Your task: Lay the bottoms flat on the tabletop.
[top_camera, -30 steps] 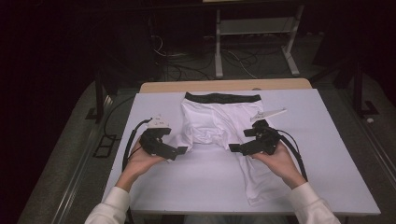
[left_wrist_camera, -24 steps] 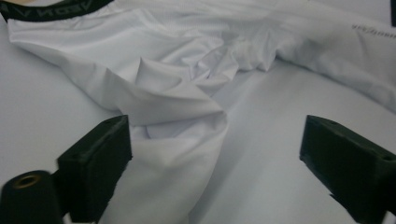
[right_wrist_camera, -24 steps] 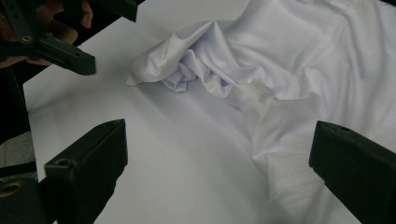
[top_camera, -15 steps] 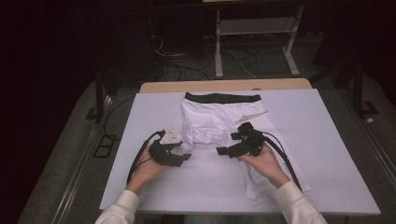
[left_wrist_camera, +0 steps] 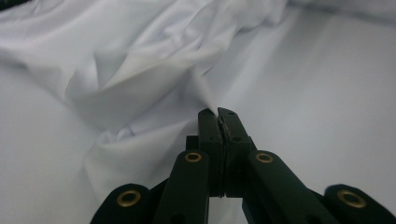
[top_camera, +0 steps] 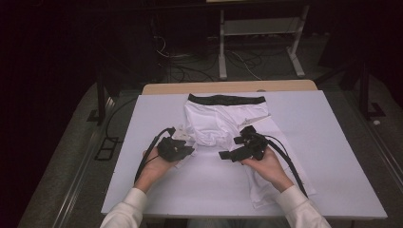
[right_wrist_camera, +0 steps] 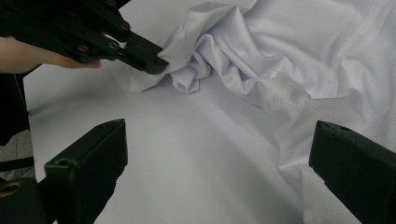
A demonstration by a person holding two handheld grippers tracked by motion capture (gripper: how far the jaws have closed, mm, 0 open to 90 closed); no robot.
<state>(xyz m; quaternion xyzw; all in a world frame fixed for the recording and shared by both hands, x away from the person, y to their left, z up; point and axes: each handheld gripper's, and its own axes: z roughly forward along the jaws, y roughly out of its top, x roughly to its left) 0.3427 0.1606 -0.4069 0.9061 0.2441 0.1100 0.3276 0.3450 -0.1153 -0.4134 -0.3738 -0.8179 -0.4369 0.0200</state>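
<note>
1. While the white boxer shorts (top_camera: 223, 124) are lying on the white table (top_camera: 332, 142), the left gripper (left_wrist_camera: 218, 113) is pinching a fold at their left leg edge, its jaws having just been closing.
2. The right gripper (right_wrist_camera: 217, 158) is hovering wide open, gripping nothing, over bare table beside the cloth.

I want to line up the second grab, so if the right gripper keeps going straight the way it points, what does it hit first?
Probably bare table, then the crumpled white shorts where the left gripper is pinching; the right gripper stands open. Depth is hard to judge.
</note>
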